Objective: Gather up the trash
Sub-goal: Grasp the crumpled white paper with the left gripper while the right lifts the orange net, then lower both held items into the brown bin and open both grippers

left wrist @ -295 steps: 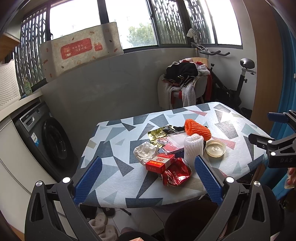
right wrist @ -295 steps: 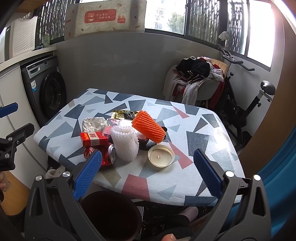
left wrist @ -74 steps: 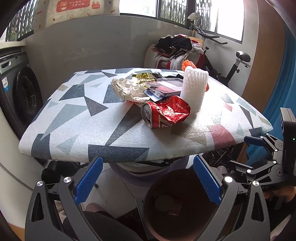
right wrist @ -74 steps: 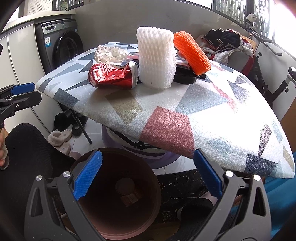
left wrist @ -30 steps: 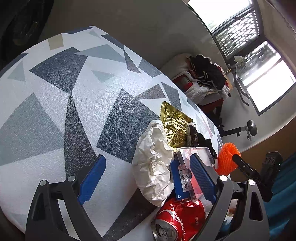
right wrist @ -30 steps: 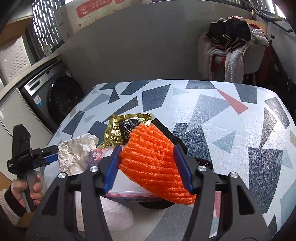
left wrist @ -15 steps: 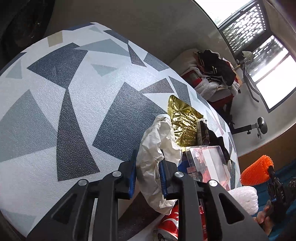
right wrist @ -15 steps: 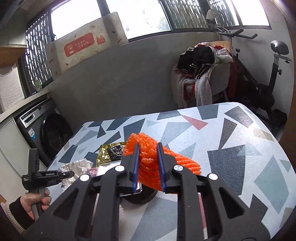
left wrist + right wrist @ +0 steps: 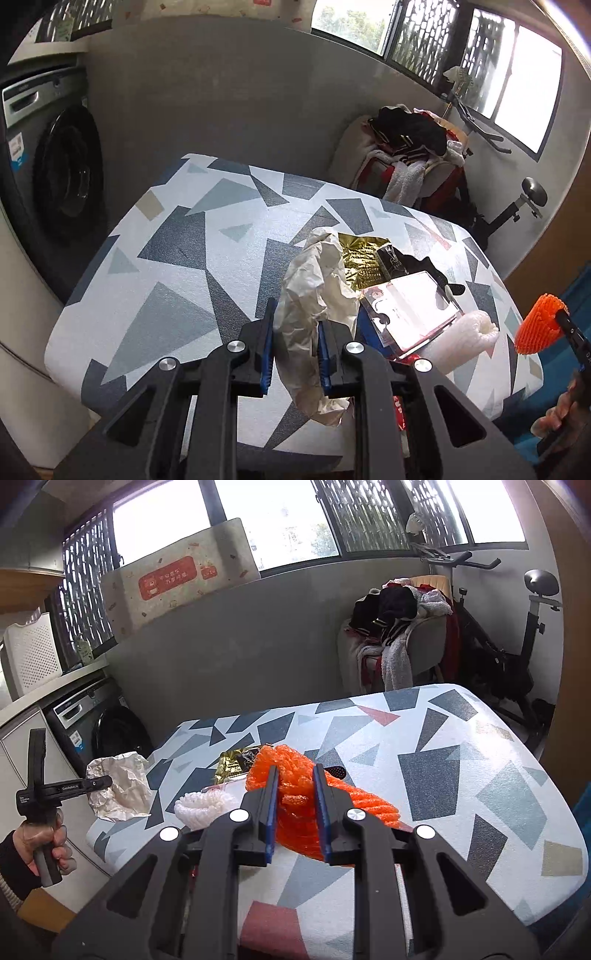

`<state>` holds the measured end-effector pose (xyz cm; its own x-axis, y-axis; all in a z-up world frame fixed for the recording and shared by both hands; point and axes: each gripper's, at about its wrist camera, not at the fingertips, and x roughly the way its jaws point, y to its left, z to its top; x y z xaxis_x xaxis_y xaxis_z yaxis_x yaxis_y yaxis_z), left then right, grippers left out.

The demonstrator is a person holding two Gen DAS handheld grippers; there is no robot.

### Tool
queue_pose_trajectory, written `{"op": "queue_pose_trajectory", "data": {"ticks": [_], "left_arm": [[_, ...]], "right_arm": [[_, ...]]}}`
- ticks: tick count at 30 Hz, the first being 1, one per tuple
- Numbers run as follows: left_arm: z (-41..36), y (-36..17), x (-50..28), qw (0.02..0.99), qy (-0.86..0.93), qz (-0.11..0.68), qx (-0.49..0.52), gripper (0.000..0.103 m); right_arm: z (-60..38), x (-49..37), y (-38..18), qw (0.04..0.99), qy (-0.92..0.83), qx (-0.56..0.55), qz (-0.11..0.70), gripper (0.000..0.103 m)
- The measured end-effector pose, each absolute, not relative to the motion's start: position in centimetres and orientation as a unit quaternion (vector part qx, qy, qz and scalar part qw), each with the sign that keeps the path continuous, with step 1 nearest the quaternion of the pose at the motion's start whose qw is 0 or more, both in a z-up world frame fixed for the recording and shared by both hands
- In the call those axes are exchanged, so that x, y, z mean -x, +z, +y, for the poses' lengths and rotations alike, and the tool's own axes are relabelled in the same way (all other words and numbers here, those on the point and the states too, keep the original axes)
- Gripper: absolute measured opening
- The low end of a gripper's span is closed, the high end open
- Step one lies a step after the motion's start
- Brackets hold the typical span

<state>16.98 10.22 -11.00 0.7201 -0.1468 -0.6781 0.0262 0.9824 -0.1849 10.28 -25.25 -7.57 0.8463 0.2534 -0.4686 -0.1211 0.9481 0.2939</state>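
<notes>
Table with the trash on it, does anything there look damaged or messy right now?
Only the expected litter: a torn gold wrapper lies crumpled on the table beside a clear plastic package tilted on the pile. Nothing looks spilled.

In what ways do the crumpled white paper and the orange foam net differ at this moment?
The crumpled white paper is pale, wrinkled and sheet-like; the orange foam net is bright orange with an open mesh. The paper is held by the left gripper; the net is held by the right gripper. Both are clamped between shut jaws, lifted above the table.
</notes>
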Motion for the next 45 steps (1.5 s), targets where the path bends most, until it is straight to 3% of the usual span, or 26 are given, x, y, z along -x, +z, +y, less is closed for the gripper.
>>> {"op": "queue_pose_trajectory", "data": {"ticks": [8,18,20,22,24,37,45], "left_arm": [[4.7,-11.2,-7.7,0.925,-0.123,0.359,0.028,0.019],[1.0,-15.8,-0.6,0.901,-0.210,0.379,0.014,0.020],[0.5,-16.6,-0.5,0.896,-0.219,0.385,0.010,0.026],[0.1,-16.9,-0.6,0.893,-0.227,0.388,0.006,0.053],[0.0,-16.5,-0.3,0.901,-0.225,0.372,-0.002,0.065],[2.6,-18.0,2.1,0.933,-0.162,0.316,-0.065,0.091],[3.0,-19.4,0.3,0.922,-0.151,0.355,-0.043,0.091]], "right_arm": [[-23.2,-5.2,-7.3,0.950,0.123,-0.117,0.263,0.021],[-22.4,-1.1,-7.4,0.948,0.144,-0.101,0.266,0.021],[-22.5,-0.7,-8.1,0.943,0.154,-0.111,0.272,0.021],[-22.3,-0.4,-8.8,0.940,0.161,-0.116,0.279,0.021],[-22.2,-0.4,-9.6,0.935,0.164,-0.122,0.288,0.021],[-17.7,0.1,-17.5,0.878,0.219,-0.146,0.399,0.021],[-16.3,-0.2,-19.1,0.867,0.217,-0.127,0.429,0.022]]}}
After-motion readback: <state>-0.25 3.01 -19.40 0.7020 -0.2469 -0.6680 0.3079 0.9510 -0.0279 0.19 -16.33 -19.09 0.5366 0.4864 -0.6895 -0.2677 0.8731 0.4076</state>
